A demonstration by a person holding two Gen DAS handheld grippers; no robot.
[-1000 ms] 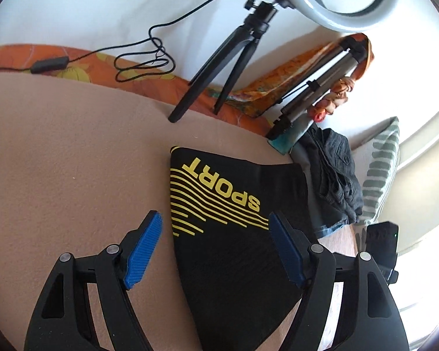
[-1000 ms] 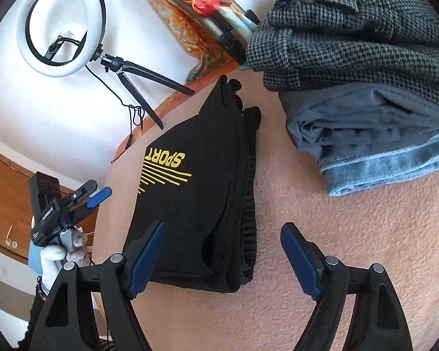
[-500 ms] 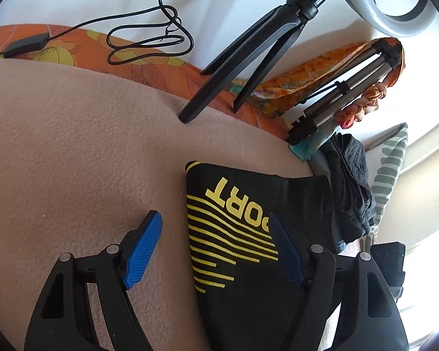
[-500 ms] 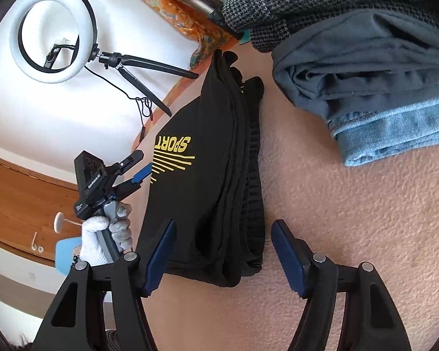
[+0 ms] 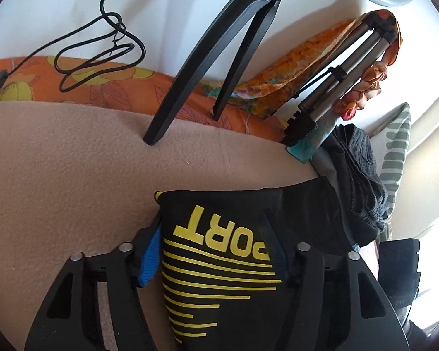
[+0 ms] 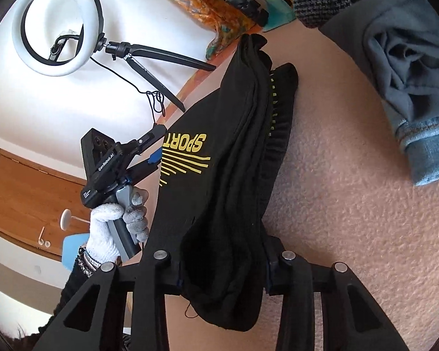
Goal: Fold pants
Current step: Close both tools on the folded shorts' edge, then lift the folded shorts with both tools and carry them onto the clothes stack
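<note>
The left hand-held gripper [image 5: 212, 247] points down at a slant onto the black pants [image 5: 219, 278], its jaws closing with the printed end of the folded cloth between them; its blue pad [image 5: 150, 251] sits at the cloth's left edge and the other finger presses into the fabric by the yellow lettering, so the pads appear to bear on the cloth; in the right wrist view this same gripper [image 6: 156, 149] is carried by a white-gloved hand [image 6: 117, 225] with a dark sleeve behind it, wrist bent so the tool reaches in to the lettered edge of the pants [image 6: 228, 190]; the right hand-held gripper [image 6: 222, 266] also tilts downward, its jaws closing on the thick bundled end of the pants nearest its camera, the fabric bulging between and over the fingers; the pants lie folded lengthwise on a tan blanket [image 6: 351, 234]; beyond the pants from the right gripper lies a heap of grey and blue denim clothes [image 6: 406, 93]; past the far end of the pants stands a ring light [image 6: 57, 29] on a small black tripod [image 5: 207, 58], its cable [image 5: 102, 49] looped against the white wall.
</note>
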